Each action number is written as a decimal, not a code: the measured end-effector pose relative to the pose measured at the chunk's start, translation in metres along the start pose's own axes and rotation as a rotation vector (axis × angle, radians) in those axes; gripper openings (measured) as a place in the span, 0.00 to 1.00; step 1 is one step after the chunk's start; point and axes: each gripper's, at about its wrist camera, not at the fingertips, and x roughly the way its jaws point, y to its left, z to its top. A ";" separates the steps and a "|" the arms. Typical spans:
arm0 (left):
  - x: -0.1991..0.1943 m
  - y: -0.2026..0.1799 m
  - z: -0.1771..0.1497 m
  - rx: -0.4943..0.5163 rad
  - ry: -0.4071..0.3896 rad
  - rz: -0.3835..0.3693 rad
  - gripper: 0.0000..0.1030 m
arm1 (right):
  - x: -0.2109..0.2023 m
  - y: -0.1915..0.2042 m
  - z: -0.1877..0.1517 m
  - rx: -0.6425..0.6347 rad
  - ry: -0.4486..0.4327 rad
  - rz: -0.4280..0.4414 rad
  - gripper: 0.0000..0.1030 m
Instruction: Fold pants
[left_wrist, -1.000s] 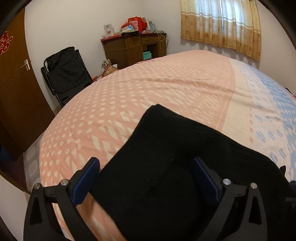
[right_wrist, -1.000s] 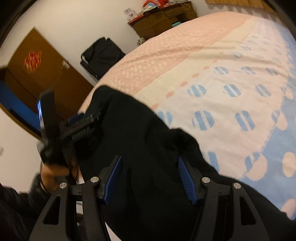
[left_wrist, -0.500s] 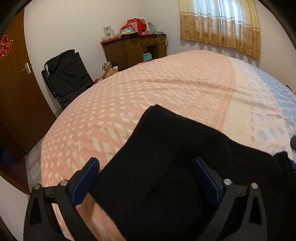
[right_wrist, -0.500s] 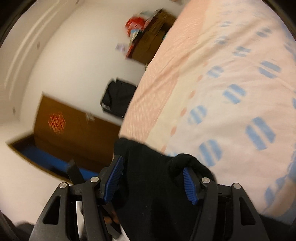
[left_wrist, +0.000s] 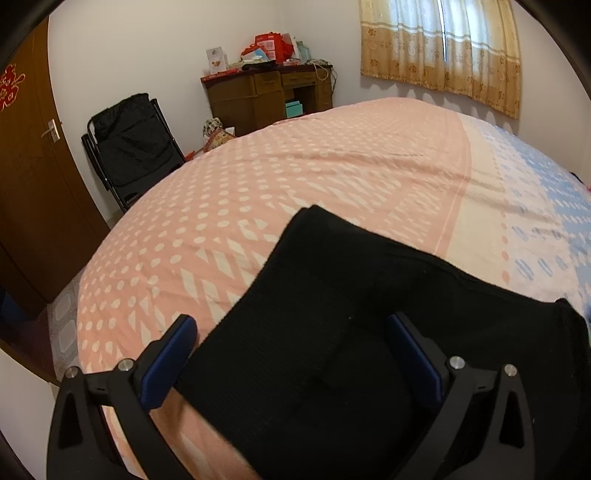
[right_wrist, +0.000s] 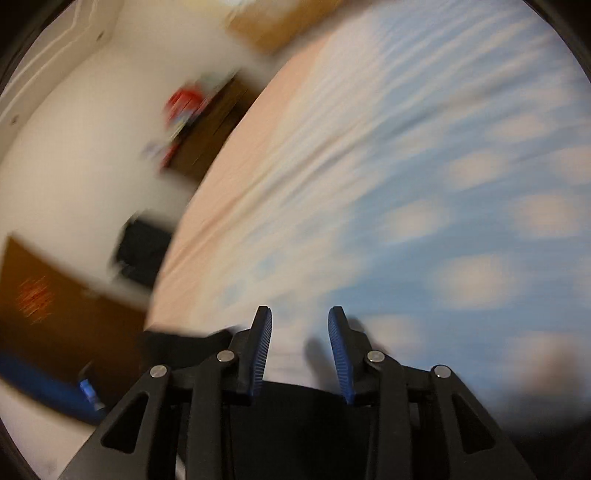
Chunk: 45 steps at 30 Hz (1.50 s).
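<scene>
On the bed, left wrist view first:
Bed (left_wrist: 295, 177): pink spotted cover, turning cream and blue toward the right edge.
Pants (left_wrist: 332, 332): black, folded to a thick pad, lying flat on the pink part, near the bed's near edge.
Left tool (left_wrist: 291, 354): jaws wide apart, pointing down at the pants. The blue left finger (left_wrist: 170, 354) sits over bare cover just beside the pants' left edge; the right finger is over the black cloth. Pads press on nothing.
Background: black folding chair (left_wrist: 129, 147) against the wall, brown desk (left_wrist: 269, 96) with red boxes on top, curtain (left_wrist: 443, 48), brown door (left_wrist: 29, 166).

Right wrist view, heavily blurred:
Right tool (right_wrist: 301, 350): jaws closing, a clear gap between the ribbed blue pads, only bed cover seen in that gap.
Pants (right_wrist: 291, 417): black cloth at the bottom of frame, under the tool's body, behind the fingertips, not between them.
Bed (right_wrist: 443, 184): blue part with pale spots fills the view ahead.
Left tool from this side: a blue and black smear at lower left, too blurred to read.
</scene>
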 end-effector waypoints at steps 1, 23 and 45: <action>0.001 0.001 -0.001 -0.002 0.001 -0.001 1.00 | -0.022 -0.018 -0.004 0.020 -0.057 -0.050 0.33; -0.001 0.000 -0.001 -0.006 0.001 0.007 1.00 | -0.221 -0.233 -0.044 0.409 -0.409 -0.333 0.33; -0.064 -0.030 0.022 0.166 -0.063 -0.312 0.96 | -0.287 -0.194 -0.153 0.334 -0.281 -0.320 0.09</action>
